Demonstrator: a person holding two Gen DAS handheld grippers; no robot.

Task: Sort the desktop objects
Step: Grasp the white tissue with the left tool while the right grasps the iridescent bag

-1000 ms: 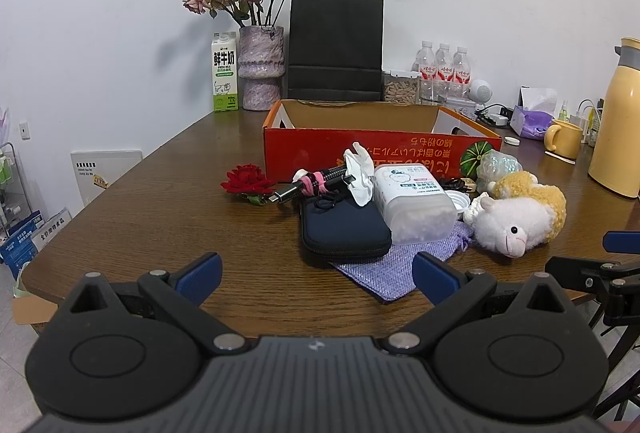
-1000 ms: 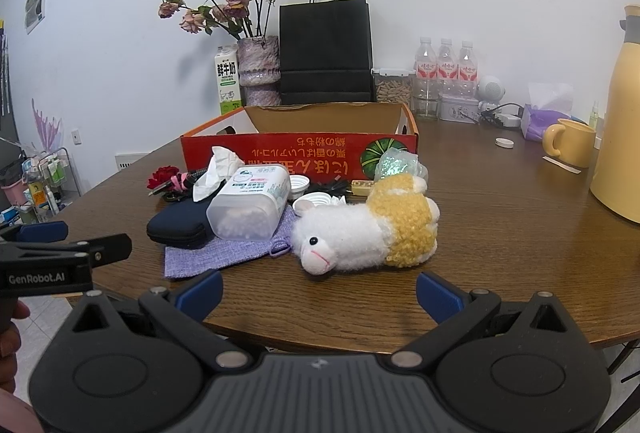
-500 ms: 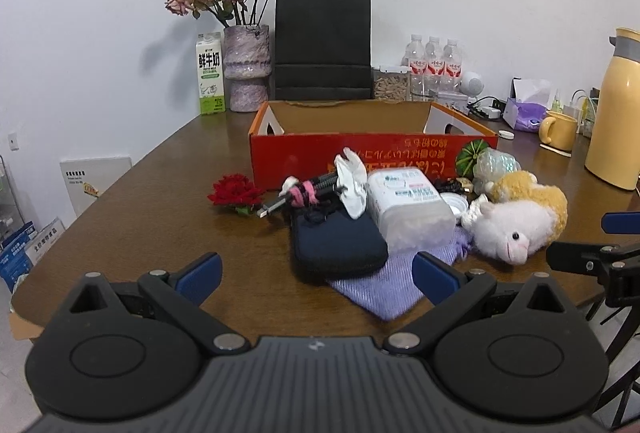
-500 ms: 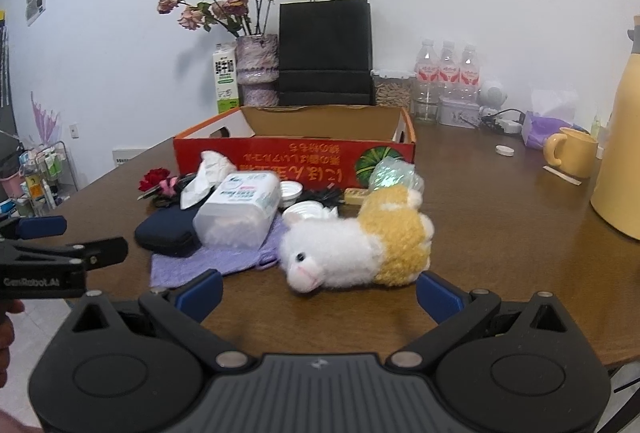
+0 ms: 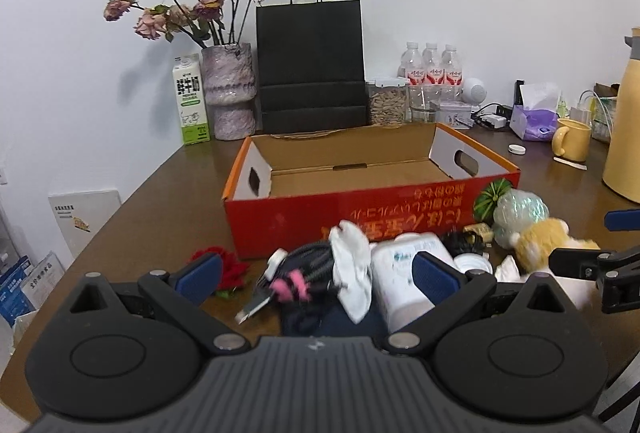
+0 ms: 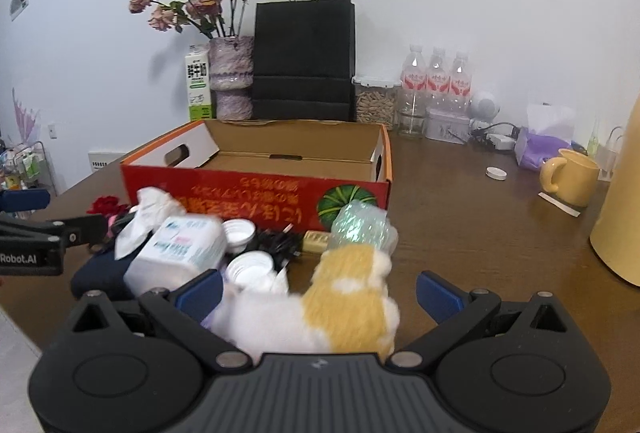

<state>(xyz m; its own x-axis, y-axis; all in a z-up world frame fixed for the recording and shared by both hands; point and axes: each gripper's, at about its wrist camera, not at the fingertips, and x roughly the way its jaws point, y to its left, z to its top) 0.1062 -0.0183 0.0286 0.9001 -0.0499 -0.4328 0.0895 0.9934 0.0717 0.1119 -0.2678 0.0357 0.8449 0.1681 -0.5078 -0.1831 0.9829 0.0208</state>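
An open red cardboard box (image 5: 400,211) (image 6: 248,195) stands empty on the brown table. In front of it lies a pile: a bundled cable with pink ties (image 5: 296,273), a white tissue (image 5: 352,265), a wet-wipes pack (image 5: 400,281) (image 6: 180,253), a navy pouch (image 5: 320,319) (image 6: 96,273), a red fabric rose (image 5: 228,271) (image 6: 106,205) and a white-and-yellow plush sheep (image 6: 340,309) (image 5: 540,239). My left gripper (image 5: 316,273) is open above the cable and tissue. My right gripper (image 6: 318,291) is open, its jaws either side of the sheep.
A vase of dried roses (image 5: 228,93), a milk carton (image 5: 191,99), a black paper bag (image 5: 312,65) and water bottles (image 5: 432,69) line the back wall. A yellow mug (image 6: 568,177) and a yellow thermos (image 6: 620,225) stand at the right.
Both grippers have moved forward and up over the pile. The left one now hangs over the cable and tissue, the right one over the plush sheep. Both stay open.
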